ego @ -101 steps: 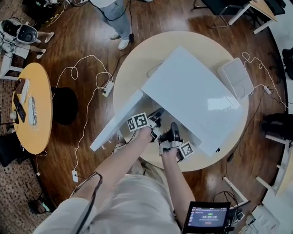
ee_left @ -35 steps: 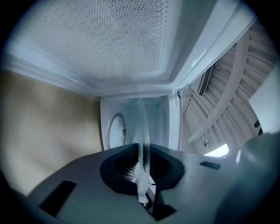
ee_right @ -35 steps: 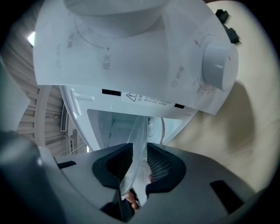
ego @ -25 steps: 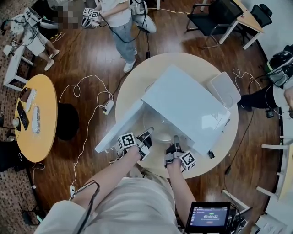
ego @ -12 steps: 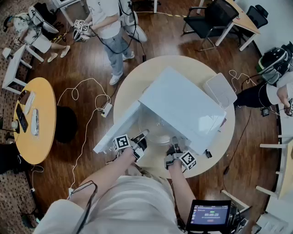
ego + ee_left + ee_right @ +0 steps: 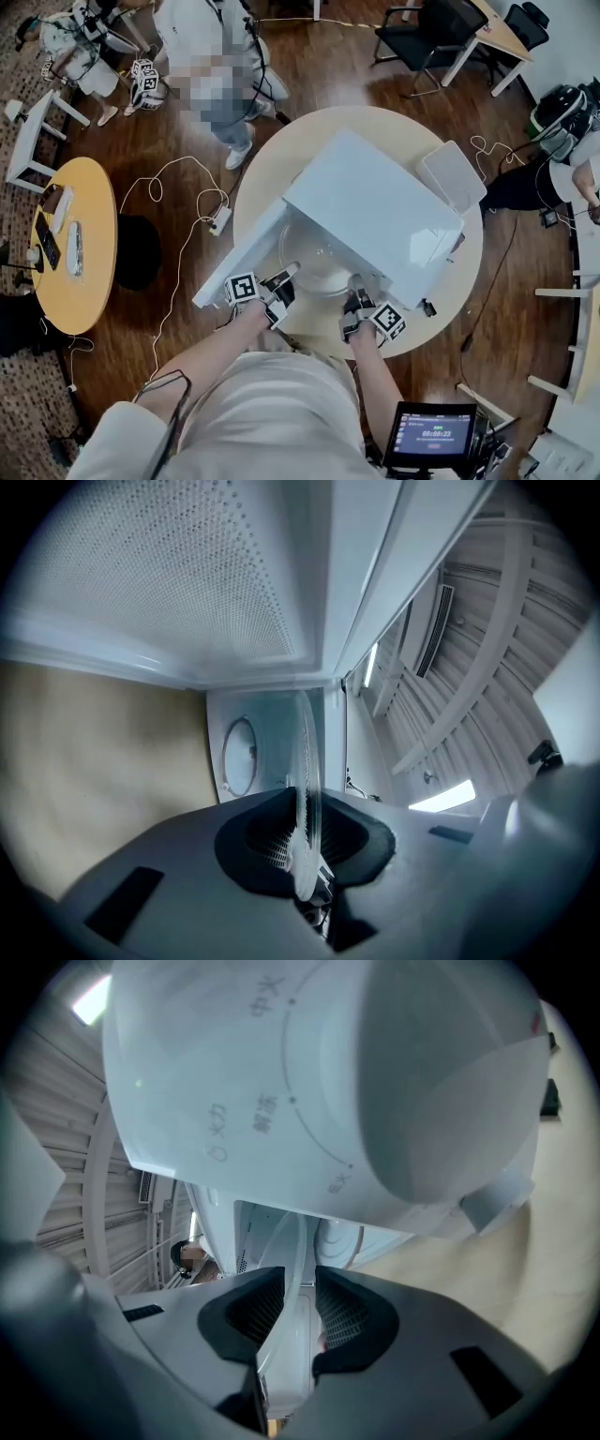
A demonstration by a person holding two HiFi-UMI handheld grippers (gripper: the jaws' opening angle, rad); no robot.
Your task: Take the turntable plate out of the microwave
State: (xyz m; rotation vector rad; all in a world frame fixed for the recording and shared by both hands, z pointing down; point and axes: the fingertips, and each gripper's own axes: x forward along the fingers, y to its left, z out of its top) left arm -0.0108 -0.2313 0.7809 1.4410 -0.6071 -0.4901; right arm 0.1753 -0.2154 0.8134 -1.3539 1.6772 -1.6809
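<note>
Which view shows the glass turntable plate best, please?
The head view: the turntable plate shows as a round disc at the mouth of the microwave. Both gripper views show only its rim edge-on between the jaws.

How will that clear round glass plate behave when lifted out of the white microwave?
Probably stiff: the clear round glass plate looks flat with only its near rim pinched by the left gripper and right gripper. Likely slippery and breakable, being smooth glass. Probably heavy enough to need both grips.
</note>
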